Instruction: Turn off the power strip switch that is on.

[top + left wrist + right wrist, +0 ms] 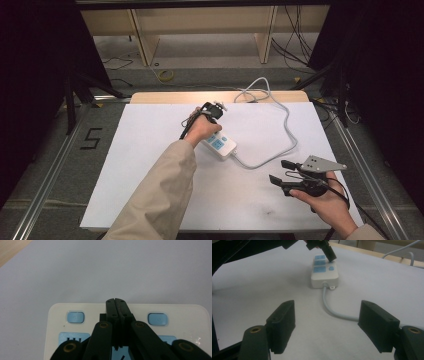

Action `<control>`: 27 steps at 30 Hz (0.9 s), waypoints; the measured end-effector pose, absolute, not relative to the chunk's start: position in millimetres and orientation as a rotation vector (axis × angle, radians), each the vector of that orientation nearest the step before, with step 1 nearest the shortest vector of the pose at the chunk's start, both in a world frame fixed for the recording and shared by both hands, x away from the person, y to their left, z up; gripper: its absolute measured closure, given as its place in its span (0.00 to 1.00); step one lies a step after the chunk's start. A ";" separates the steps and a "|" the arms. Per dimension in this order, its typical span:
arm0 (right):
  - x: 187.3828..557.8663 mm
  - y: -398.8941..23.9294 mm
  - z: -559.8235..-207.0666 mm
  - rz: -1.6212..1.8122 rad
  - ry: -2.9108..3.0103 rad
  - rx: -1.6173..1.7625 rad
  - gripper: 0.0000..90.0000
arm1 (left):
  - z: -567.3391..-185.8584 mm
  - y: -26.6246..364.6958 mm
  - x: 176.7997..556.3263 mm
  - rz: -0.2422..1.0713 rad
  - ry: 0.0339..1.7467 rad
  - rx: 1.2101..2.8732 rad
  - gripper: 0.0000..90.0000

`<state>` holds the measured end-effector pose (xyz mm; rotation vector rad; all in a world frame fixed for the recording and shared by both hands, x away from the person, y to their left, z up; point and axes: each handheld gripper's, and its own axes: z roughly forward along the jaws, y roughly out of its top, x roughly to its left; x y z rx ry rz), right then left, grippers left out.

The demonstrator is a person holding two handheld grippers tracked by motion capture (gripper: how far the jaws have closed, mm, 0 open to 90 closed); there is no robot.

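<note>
A white power strip with blue sockets lies mid-table on the white sheet. My left gripper is shut with nothing between its jaws. It points down at the strip's end, tips over the strip between two small blue buttons. In the right gripper view that left gripper touches the power strip beside a blue button. My right gripper is held open and empty low over the sheet at the front right. In its own view my right gripper faces the strip from a distance.
The strip's grey cable loops right and back off the table's far edge; it passes ahead of the right jaws. A wooden table edge shows behind the white sheet. Metal rails flank both sides.
</note>
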<state>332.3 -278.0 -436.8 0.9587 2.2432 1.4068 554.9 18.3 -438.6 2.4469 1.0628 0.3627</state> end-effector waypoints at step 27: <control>332.0 -276.2 -436.9 1.402 2.252 0.947 0.33 | -439.2 16.3 554.2 0.375 1.055 2.454 1.00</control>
